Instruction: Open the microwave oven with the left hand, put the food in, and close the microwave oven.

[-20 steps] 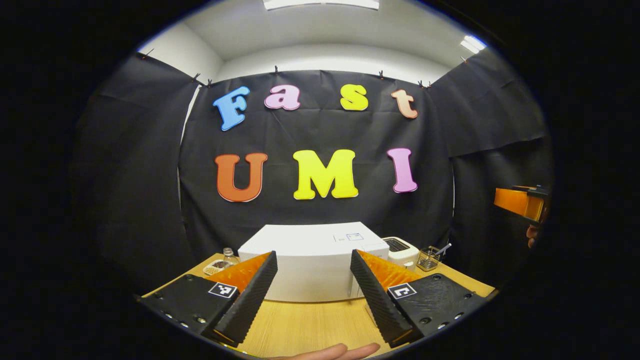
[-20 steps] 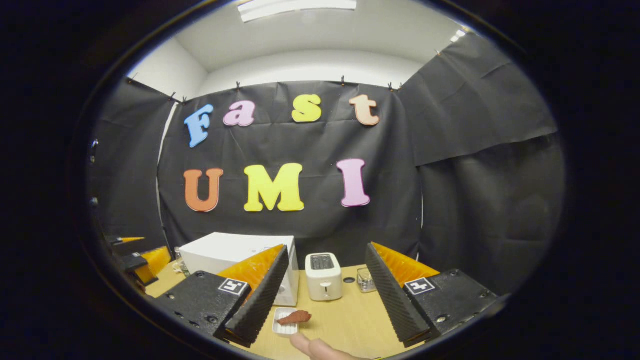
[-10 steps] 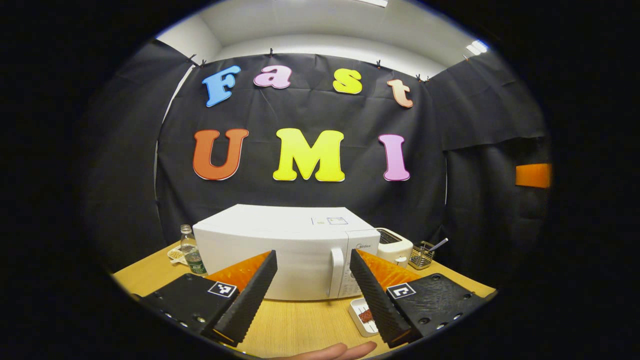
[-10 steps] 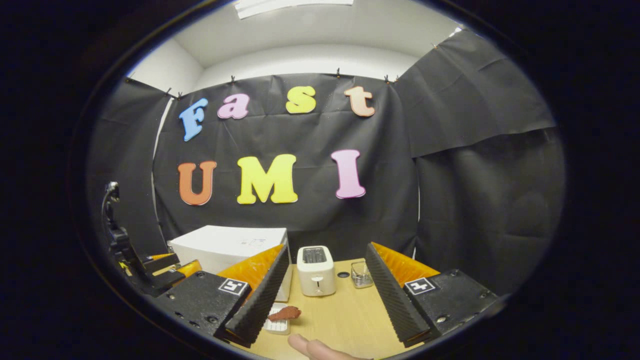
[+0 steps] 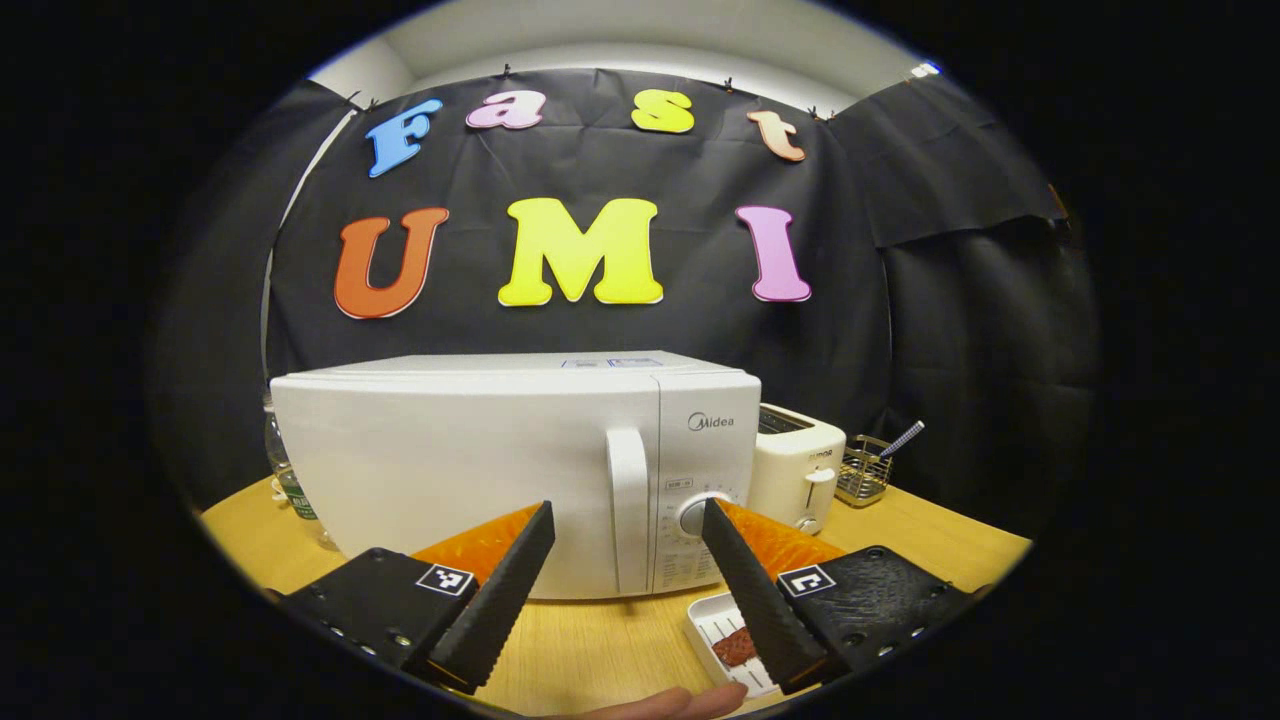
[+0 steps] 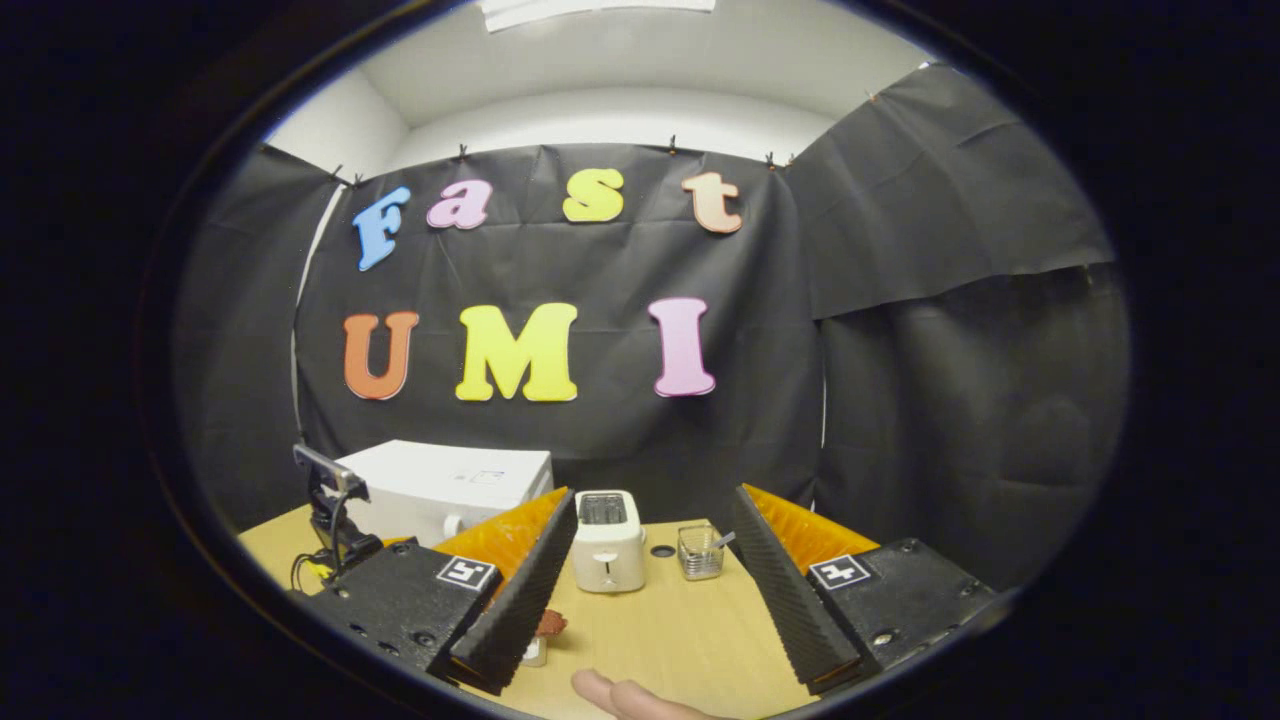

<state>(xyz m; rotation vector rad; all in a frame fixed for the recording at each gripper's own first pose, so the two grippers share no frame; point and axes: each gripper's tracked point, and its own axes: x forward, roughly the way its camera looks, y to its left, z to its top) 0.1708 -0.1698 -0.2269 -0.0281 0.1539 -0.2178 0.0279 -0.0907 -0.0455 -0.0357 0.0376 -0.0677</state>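
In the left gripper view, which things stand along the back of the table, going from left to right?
bottle → microwave oven → toaster → wire basket

In the left gripper view, the left gripper (image 5: 625,590) is seen as two wedge-shaped fingers with ribbed inner faces, each carried on a flat block studded with screws and marked by a square coded tag. A fingertip (image 5: 665,705) is glimpsed below (bare, no sleeve visible). In the right gripper view, the right gripper (image 6: 650,595) is built likewise, with a tag on each block, and a fingertip (image 6: 625,697) is seen beneath it.
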